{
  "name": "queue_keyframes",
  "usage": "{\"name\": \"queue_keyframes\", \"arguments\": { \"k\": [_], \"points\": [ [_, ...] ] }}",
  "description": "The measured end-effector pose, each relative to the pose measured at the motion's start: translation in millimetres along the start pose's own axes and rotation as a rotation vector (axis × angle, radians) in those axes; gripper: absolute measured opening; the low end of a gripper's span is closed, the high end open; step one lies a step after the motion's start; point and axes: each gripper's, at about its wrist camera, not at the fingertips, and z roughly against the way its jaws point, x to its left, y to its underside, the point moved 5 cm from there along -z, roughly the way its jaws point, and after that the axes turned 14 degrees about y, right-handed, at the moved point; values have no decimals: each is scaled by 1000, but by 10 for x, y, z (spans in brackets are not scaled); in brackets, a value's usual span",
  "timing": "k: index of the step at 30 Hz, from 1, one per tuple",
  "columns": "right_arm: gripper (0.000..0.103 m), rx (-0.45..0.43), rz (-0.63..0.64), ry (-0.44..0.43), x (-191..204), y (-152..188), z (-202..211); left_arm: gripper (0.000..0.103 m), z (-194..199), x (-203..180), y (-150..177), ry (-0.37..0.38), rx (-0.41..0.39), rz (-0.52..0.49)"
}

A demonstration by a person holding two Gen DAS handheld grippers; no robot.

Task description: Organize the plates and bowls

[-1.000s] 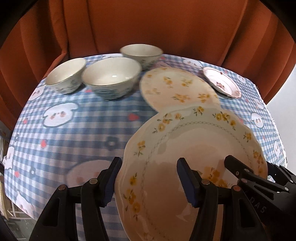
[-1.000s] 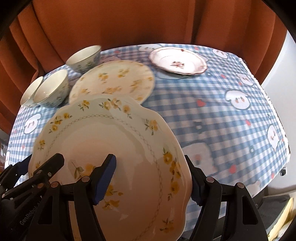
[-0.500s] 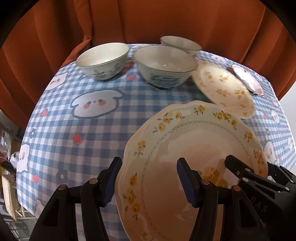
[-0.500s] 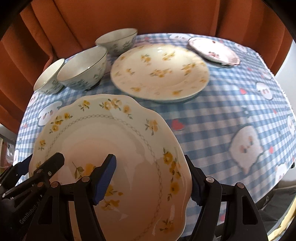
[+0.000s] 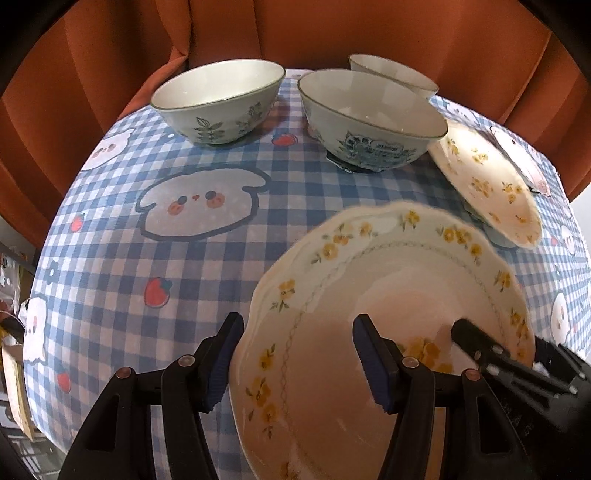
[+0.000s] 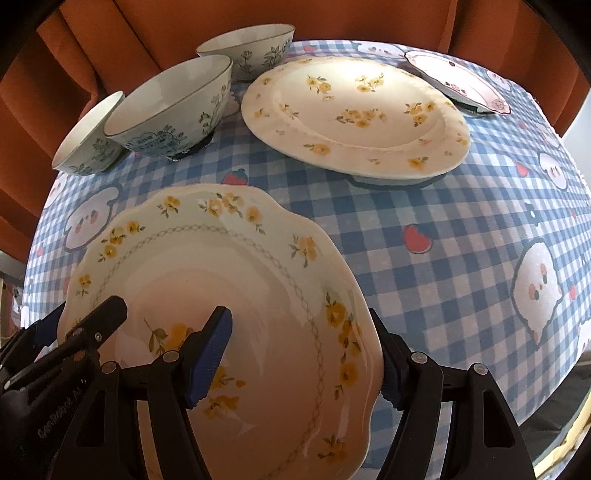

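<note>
Since the earlier frames, both grippers and the scalloped plate (image 5: 388, 306) carried between them have been brought nearer the bowls, which now loom larger in the left wrist view, while the flat yellow-flowered plate (image 6: 354, 110) is seen closer in the right wrist view.

Taken from left to right in the left wrist view, the left bowl (image 5: 218, 101) is set on the checked tablecloth (image 5: 184, 258) near the far edge, the middle bowl (image 5: 369, 122) stands just beside it to the right, and a third bowl (image 5: 393, 74) is partly hidden behind the middle one. The flat plate is seen at the right, just beside the middle bowl, and a small pink-rimmed plate (image 6: 458, 81) lies beyond it by the far right edge. An orange curtain (image 5: 332, 29) hangs behind the table.

The scalloped plate is held above the near part of the cloth, tilted, with its left rim clamped by the left gripper (image 5: 299, 362): one blue-padded finger is seen outside the rim and the other on the plate's face. Its right rim is clamped in the same way by the right gripper (image 6: 306, 354), one pad lying on the face and the other behind the edge. Each gripper is visible in the other's view at the plate's opposite side.
</note>
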Motion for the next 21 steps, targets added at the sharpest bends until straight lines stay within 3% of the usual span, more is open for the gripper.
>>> {"name": "queue_keyframes", "arguments": {
  "k": [7, 12, 21],
  "points": [
    [76, -20, -2, 8, 55, -135, -70, 64, -47, -37, -1, -54, -18, -48],
    [76, -22, 5, 14, 69, -156, -77, 64, -45, -15, -11, -40, 10, -12],
    [77, -22, 50, 0, -21, -99, 168, 70, 176, -109, 139, -38, 29, -34]
  ]
}}
